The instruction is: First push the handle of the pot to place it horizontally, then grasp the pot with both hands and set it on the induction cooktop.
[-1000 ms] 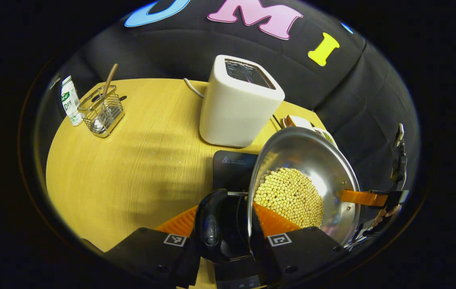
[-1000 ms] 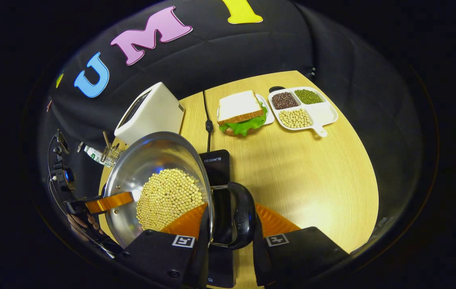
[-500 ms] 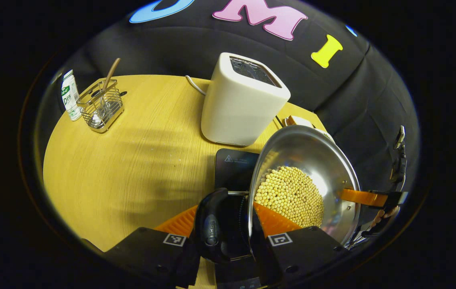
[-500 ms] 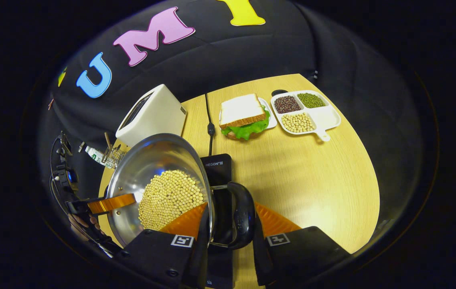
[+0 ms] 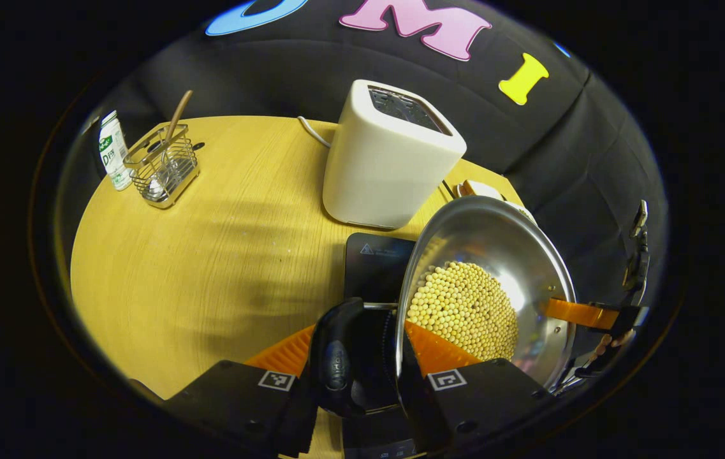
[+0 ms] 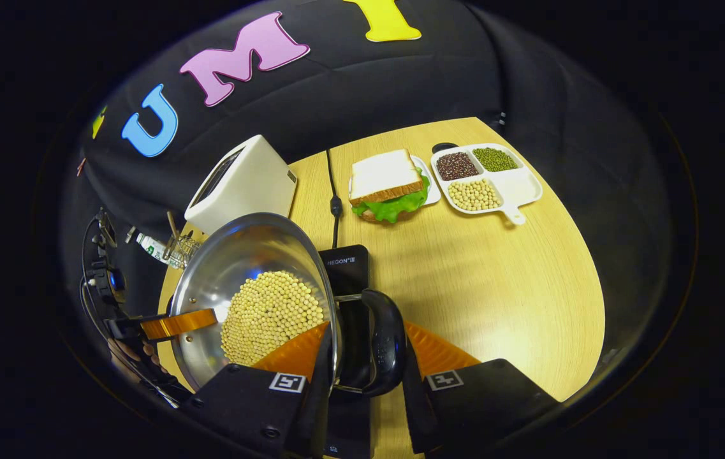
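The left gripper [image 5: 362, 357] has its fingers pinched on the pot's [image 5: 515, 255] rim and black side handle [image 5: 336, 354]. The right gripper [image 6: 362, 360] clamps the opposite handle [image 6: 384, 341] the same way, so the steel pot (holding pale soybeans [image 5: 461, 309]) is carried between the two. It hangs above the black induction cooktop [image 5: 376, 258], and contact with it probably has not happened, though the pot hides the gap. Compared with a second ago, the toaster [image 5: 391, 162] and the wire basket [image 5: 161, 167] sit slightly higher in the left gripper view, and the sandwich [image 6: 388, 185] and divided tray [image 6: 486, 178] have slid a little lower in the right gripper view, so the pot has shifted only slightly over the yellow surface [image 6: 496, 280]. Both grips look unchanged.
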A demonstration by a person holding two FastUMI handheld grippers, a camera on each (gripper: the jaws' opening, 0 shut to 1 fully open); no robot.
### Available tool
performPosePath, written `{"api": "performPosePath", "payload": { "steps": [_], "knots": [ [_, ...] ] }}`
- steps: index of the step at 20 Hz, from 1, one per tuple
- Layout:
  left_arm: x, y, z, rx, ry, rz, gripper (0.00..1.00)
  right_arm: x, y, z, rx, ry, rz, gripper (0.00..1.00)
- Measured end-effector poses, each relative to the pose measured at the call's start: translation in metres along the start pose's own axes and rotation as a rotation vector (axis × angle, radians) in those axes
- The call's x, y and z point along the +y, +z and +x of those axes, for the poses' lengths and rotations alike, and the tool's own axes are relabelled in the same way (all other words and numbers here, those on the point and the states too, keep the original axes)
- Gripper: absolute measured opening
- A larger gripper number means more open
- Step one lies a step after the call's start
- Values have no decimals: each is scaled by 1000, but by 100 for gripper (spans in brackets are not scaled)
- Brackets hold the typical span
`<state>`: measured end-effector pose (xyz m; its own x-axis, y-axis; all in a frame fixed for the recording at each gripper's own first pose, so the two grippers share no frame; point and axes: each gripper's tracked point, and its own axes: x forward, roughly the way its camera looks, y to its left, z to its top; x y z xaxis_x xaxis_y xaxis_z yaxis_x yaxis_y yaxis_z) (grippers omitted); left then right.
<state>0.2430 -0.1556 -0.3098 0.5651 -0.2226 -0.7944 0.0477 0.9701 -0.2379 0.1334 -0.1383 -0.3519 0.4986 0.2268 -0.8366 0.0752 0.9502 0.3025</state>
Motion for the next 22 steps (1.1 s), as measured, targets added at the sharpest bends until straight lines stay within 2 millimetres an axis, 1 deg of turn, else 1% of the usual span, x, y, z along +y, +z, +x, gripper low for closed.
{"api": "performPosePath", "payload": {
  "steps": [3, 5, 6, 7, 8, 9, 10, 11, 12, 13, 15, 17, 20, 22],
  "knots": [
    [3, -1, -1, 5, 32, 9, 61, 1, 1, 1, 0, 10, 5, 55],
    [4, 1, -7, 7, 59, 45, 64, 1, 3, -2, -5, 18, 5, 58],
    [3, 6, -12, -6, 66, 71, 65, 2, 5, -5, -13, 26, 6, 63],
    [2, 10, -16, -17, 80, 94, 67, 3, 7, -7, -21, 31, 7, 63],
    [3, 15, -22, -32, 90, 115, 68, 1, 8, -11, -31, 30, 6, 72],
    [5, 19, -28, -45, 103, 124, 77, 0, 11, -13, -43, 27, 3, 87],
    [6, 25, -33, -60, 119, 130, 84, 0, 12, -19, -59, 22, -3, 98],
    [3, 24, -43, -70, 115, 131, 99, -1, 16, -24, -78, 17, -13, 98],
    [1, 25, -52, -86, 116, 135, 98, -1, 20, -32, -102, 10, -25, 99],
    [-2, 28, -64, -107, 116, 143, 96, 0, 27, -42, -138, 5, -42, 99],
    [-9, 33, -91, -158, 110, 148, 95, 3, 43, -67, -222, -11, -89, 99],
    [-12, 43, -122, -236, 118, 131, 95, 6, 58, -93, -306, -31, -135, 99],
    [-18, 61, -178, -373, 118, 103, 96, 19, 78, -144, -436, -51, -156, 98],
    [-15, 71, -220, -461, 140, 126, 96, 29, 88, -178, -523, -56, -154, 99]
  ]
}}
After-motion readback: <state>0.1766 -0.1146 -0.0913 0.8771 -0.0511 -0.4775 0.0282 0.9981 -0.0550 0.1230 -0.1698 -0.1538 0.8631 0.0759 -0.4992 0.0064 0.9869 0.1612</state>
